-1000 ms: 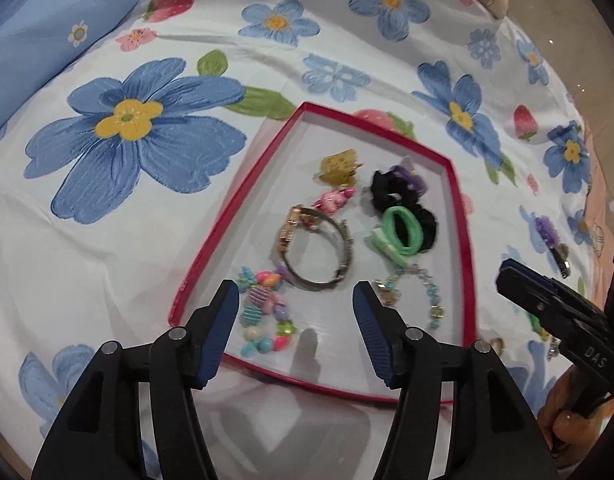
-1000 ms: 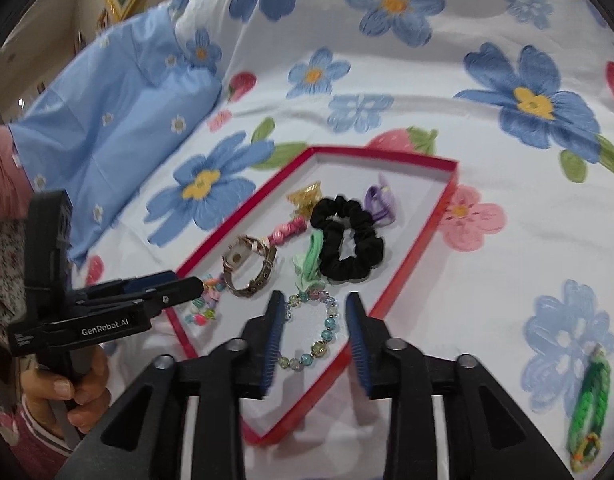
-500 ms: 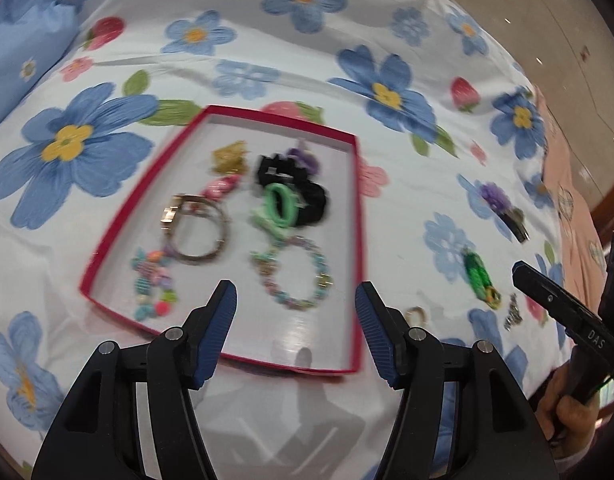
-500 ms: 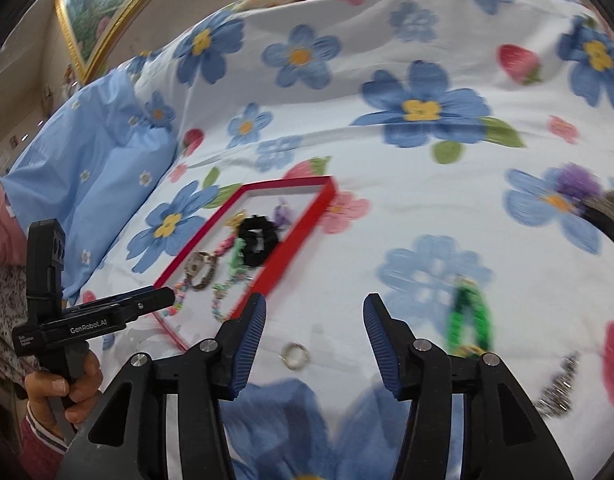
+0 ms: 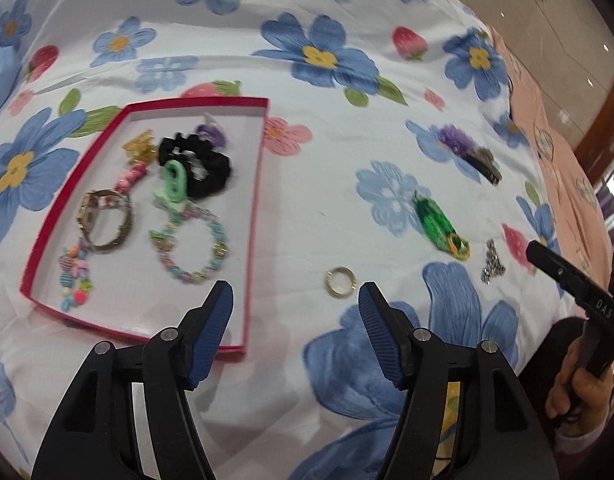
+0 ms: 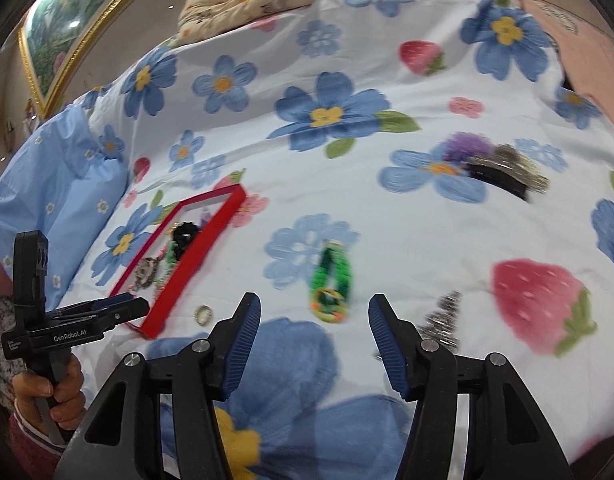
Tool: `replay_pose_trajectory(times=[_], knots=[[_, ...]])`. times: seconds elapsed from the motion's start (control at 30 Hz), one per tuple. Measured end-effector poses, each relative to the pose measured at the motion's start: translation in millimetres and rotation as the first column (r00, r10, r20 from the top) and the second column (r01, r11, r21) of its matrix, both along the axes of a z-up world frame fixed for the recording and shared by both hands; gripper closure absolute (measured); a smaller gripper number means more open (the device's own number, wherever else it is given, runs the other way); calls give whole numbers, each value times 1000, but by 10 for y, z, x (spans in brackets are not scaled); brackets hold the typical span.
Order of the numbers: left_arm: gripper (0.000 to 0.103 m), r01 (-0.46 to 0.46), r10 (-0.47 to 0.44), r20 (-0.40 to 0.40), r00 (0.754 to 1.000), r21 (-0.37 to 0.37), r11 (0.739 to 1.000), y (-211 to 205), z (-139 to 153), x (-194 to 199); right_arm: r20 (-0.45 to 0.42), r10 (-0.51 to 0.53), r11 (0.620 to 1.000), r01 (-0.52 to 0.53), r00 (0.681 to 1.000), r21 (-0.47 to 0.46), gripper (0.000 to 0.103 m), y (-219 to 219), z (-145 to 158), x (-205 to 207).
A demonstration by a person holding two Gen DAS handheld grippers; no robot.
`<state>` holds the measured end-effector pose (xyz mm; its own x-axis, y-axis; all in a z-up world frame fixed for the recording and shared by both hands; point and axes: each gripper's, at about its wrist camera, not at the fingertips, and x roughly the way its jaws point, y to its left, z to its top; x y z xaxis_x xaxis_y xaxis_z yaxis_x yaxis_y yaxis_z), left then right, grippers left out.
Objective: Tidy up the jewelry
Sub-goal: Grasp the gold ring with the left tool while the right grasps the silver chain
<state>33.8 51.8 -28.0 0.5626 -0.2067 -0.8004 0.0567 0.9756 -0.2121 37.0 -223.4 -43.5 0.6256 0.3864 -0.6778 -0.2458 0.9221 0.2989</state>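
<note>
While both grippers hover with jaws released and empty, the right gripper (image 6: 314,340) sits just before the green bracelet (image 6: 331,280) on the floral bed sheet (image 6: 347,184). The left gripper (image 5: 295,326) hangs near the gold ring (image 5: 340,282), beside the red tray (image 5: 255,200) holding jewelry.

I swung the right gripper (image 6: 314,344) away from the red cardboard tray (image 6: 178,285), widened its jaws, and brought it over the green braided bracelet (image 6: 332,285); the left gripper (image 5: 295,332) drifted right toward the small gold ring (image 5: 340,282).
</note>
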Motion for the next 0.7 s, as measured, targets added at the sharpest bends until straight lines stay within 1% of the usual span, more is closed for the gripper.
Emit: replay_pose_trajectory(times=[0.23, 0.4, 0.57, 0.7], knots=[[38, 49, -48, -29, 998, 26, 998, -249, -128, 49, -21, -52, 998, 52, 998, -19, 44, -278, -139, -93], [38, 69, -68, -44, 997, 37, 997, -351, -188, 94, -31, -76, 996, 75, 997, -38, 40, -392, -228, -118], [38, 84, -82, -57, 995, 48, 995, -414, -250, 166, -36, -79, 994, 76, 996, -74, 36, -405, -289, -81], [38, 92, -87, -67, 994, 69, 993, -445, -311, 255, -39, -63, 990, 57, 997, -132, 34, -341, -353, -41]])
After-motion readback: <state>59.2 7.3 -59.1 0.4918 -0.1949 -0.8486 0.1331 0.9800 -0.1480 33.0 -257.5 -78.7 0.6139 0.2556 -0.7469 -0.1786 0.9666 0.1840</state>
